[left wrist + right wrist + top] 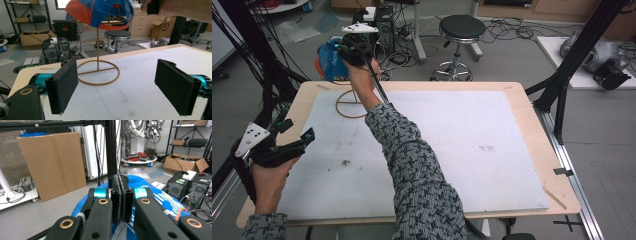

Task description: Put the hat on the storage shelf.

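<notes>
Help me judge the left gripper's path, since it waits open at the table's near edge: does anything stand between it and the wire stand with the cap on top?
Nothing visible does. Bare table lies between the open left gripper and the wire stand; the cap sits on its top, where the right gripper is.

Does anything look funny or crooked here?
A little. The blue and orange cap sits tilted on the wire stand, and the right gripper is shut on its fabric. The table has a few smudges.
</notes>
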